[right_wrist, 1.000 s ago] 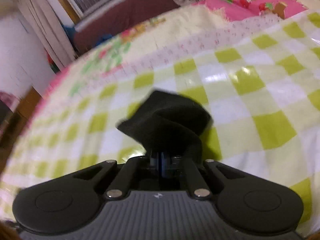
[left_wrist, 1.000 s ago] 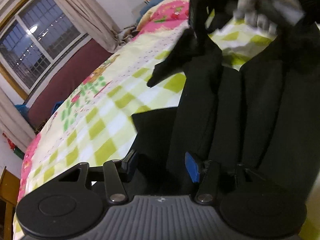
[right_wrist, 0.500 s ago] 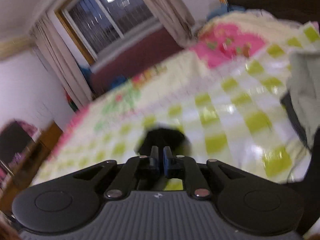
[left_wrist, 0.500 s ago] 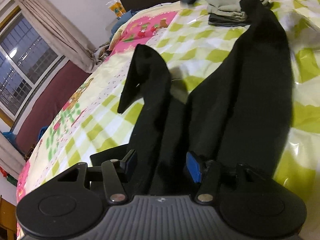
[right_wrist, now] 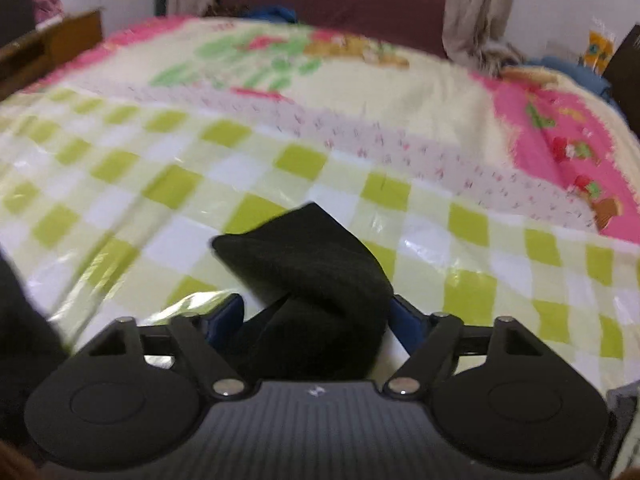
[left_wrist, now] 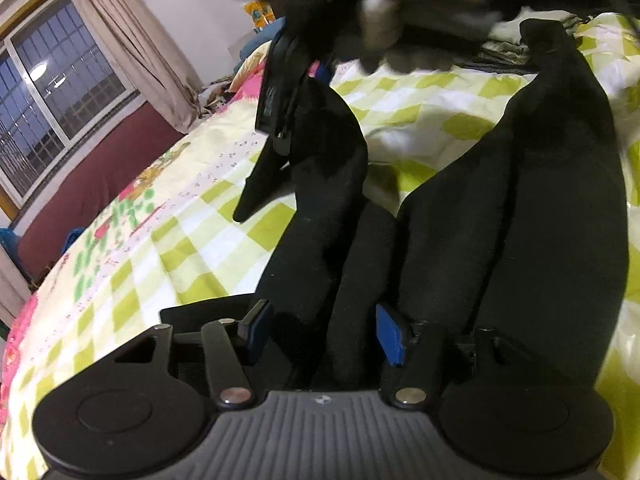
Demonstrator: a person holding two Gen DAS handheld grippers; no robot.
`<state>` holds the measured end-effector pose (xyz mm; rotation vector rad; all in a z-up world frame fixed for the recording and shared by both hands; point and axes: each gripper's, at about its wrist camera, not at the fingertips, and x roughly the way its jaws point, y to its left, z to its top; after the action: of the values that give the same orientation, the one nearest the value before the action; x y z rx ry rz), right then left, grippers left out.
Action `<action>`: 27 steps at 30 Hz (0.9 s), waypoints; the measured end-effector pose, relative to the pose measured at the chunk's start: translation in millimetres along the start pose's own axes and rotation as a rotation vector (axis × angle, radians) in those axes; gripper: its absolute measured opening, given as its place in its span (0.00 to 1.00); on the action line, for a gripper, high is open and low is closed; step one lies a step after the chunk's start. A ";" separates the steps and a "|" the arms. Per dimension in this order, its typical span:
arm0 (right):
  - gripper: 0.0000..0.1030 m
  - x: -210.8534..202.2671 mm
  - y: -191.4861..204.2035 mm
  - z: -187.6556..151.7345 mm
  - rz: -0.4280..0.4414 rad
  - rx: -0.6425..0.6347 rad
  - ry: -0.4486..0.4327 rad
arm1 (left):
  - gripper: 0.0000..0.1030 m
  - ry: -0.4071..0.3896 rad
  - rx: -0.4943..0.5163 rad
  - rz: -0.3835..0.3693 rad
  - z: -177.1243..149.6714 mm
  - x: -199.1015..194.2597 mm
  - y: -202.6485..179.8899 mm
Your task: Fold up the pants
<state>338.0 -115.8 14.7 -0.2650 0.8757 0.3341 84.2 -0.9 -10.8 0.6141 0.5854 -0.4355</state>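
Observation:
Black pants (left_wrist: pixel 520 220) lie on the checked bed cover (left_wrist: pixel 160 240), both legs stretching away from me. My left gripper (left_wrist: pixel 324 334) stands open at the waist end; a fold of the fabric fills the gap between its blue pads. Far up the left leg, a gloved hand (left_wrist: pixel 404 20) holds my right gripper (left_wrist: pixel 296 80) at the lifted leg end. In the right wrist view that bunched leg end (right_wrist: pixel 312 256) sits between the pads of the right gripper (right_wrist: pixel 314 316). The jaws are closing on it.
A stack of folded clothes (left_wrist: pixel 504 46) lies at the far end of the bed. A window (left_wrist: pixel 52 92) with a curtain (left_wrist: pixel 132 40) is on the left. Wooden furniture (right_wrist: pixel 48 48) stands beside the bed. Bare cover (right_wrist: pixel 280 120) stretches ahead of the right gripper.
The right gripper's jaws went from tightly shut to wider around the leg end. Its view rolled and swung across the bed. The left gripper shifted a little along the pants.

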 end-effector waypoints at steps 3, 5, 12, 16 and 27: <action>0.06 9.4 -26.5 0.0 0.086 0.204 -0.001 | 0.68 0.006 -0.008 -0.006 0.8 5.2 0.3; 0.05 -14.9 -41.5 -8.9 0.129 0.297 -0.082 | 0.68 0.012 -0.005 -0.007 2.3 6.0 1.1; 0.06 -176.2 -100.1 -103.2 0.330 0.650 -0.426 | 0.70 -0.054 0.054 0.029 19.0 -18.4 -12.7; 0.09 -213.4 -110.9 -170.5 0.253 0.700 -0.454 | 0.77 -0.092 0.086 -0.002 30.5 -35.3 -33.8; 0.28 -198.2 -130.9 -298.4 0.214 0.911 -0.287 | 0.77 0.027 0.259 -0.042 16.1 -32.6 -96.2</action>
<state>61.6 -378.3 -1.1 0.7085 0.6947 0.1371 13.8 -75.5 -18.9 0.8569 0.5732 -0.5478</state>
